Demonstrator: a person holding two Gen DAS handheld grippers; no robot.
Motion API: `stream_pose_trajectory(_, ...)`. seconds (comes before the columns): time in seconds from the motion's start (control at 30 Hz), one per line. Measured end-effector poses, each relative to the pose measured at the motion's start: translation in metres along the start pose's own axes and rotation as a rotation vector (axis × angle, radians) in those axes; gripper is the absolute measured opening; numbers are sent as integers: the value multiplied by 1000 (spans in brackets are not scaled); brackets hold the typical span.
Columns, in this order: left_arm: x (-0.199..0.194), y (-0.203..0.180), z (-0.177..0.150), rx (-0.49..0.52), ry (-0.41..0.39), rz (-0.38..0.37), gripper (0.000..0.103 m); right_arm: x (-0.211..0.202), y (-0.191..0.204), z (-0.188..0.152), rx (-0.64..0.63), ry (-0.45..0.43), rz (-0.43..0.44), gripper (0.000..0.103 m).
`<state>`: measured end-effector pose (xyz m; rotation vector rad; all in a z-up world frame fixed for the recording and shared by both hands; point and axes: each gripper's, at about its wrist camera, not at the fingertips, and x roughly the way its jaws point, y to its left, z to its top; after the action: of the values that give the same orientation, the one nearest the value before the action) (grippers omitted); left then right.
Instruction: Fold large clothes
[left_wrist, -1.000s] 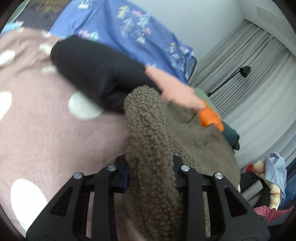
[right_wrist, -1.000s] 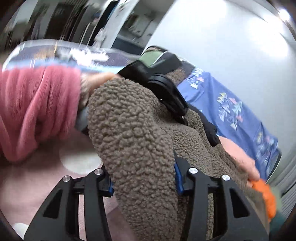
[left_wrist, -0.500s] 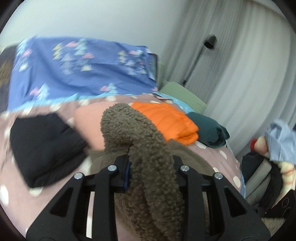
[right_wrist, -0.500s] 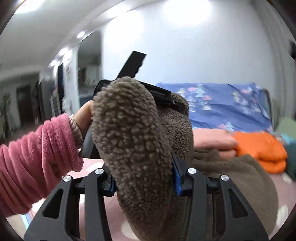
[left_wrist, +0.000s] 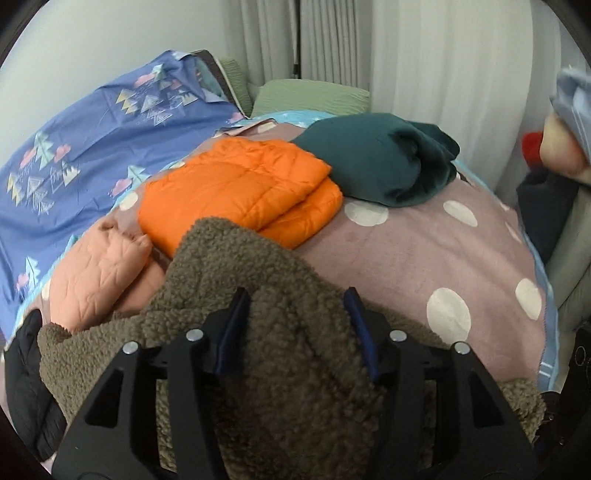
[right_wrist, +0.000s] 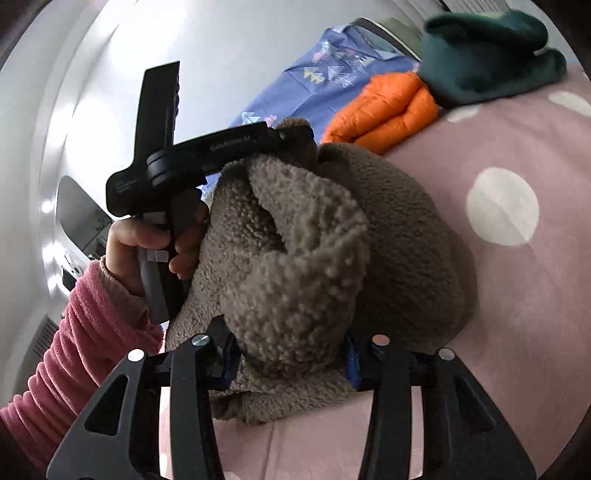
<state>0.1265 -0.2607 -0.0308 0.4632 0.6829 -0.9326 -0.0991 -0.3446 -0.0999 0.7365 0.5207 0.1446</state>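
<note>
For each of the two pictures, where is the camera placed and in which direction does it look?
Left wrist: sits on the left gripper, looks down over the brown fleece garment toward the folded orange jacket and the curtain; its jaws are opening, fleece between them.
Right wrist: sits on the right gripper, shut on the fleece, rolled sideways, facing the left gripper in the person's hand with pink sleeve.
Shared: fleece, orange jacket, dark green garment, dotted pink blanket, blue sheet.
</note>
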Motion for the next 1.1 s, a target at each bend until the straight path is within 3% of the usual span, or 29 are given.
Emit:
stream_pose_trajectory(0.07,4,-2,1,11,15,9,54,-1,1,3,-12,4,-3,64)
stream_pose_trajectory(0.13,8,-1,-1,15,36,12,54,-5,-2,13,-40,-7,-13,76)
stream_pose_trajectory(0.23,12,6,-2,-15,39,-16,55,-11,-2,31,-48,-32,-2,79)
stream_pose_trajectory(0.27,13,7,-2,-23,39,-22,55,-10,-3,36,-40,-31,-2,73)
stream_pose_trajectory(0.33,13,4,1,-13,39,7,56,0,-12,43,20,-21,8,44)
stream_pose_trajectory(0.4,1,1,4,10,6,22,56,1,-20,45,90,-13,18,41)
stream_pose_trajectory(0.5,-51,2,8,54,-124,-17,50,-10,-26,41,98,-45,-38,40)
stream_pose_trajectory(0.57,-73,9,5,75,-142,9,40,-10,-36,41,143,-34,-32,40)
stream_pose_trajectory(0.7,-69,29,-17,70,-48,42,36,-4,-43,41,160,-9,-21,46)
stream_pose_trajectory(0.77,-32,32,-36,70,86,34,36,-6,-40,39,132,2,-33,63)
stream_pose_trajectory(0.87,2,26,-51,58,108,91,35,-17,-33,45,70,-8,-115,73)
stream_pose_trajectory(0.93,6,30,-41,19,127,48,35,-35,-18,53,-13,-69,-183,74)
stream_pose_trajectory(1.03,16,22,-34,72,169,72,35,-57,14,60,-169,-203,-202,73)
stream_pose_trajectory(1.1,20,18,-32,91,181,86,35,-49,30,60,-254,-201,-166,60)
